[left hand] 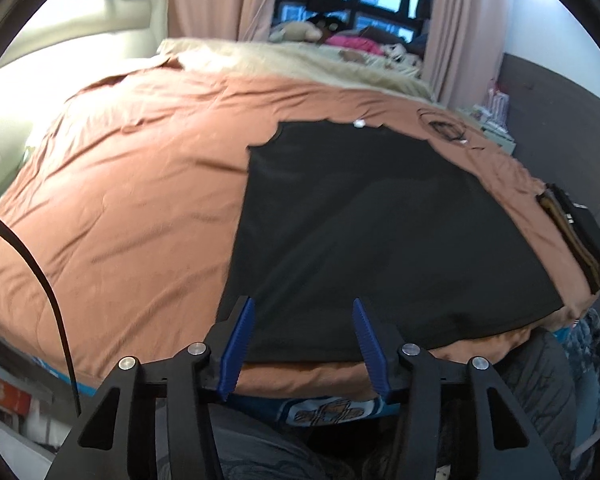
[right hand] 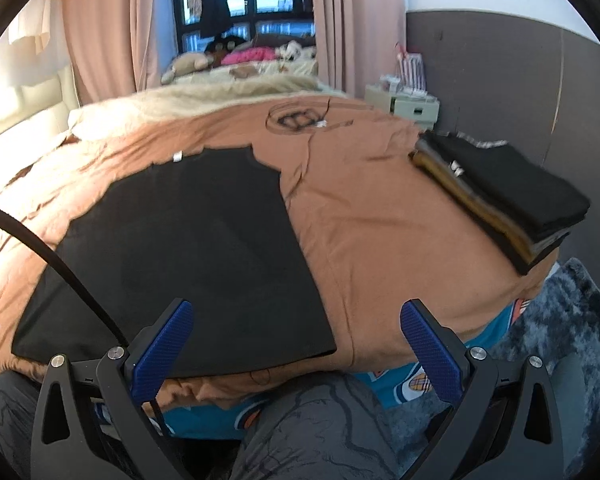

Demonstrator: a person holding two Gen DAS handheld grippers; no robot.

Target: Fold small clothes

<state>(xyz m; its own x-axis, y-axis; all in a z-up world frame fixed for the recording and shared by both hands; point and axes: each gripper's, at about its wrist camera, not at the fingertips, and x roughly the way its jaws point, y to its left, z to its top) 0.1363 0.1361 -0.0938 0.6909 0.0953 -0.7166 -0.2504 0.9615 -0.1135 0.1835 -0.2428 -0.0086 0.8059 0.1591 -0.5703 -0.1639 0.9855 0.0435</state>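
We've got both grippers, left [left hand: 303, 308] and right [right hand: 296, 316], open and empty; grab the black t-shirt [left hand: 371, 220] hem corners evenly.

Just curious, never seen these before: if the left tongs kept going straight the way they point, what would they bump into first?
Most likely the black garment spread on the brown bedcover; the left tongs aim down at its near hem, though depth is hard to judge.

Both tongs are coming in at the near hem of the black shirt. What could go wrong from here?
1. The black shirt lies on a loose, wrinkled brown cover; the left tongs or right tongs, both open, may pinch the cover along with the hem.
2. The shirt is already folded into layers, so a shallow grip may lift only the top one.
3. The folded pile sits at the bed's edge; dragging the cover could tip it.
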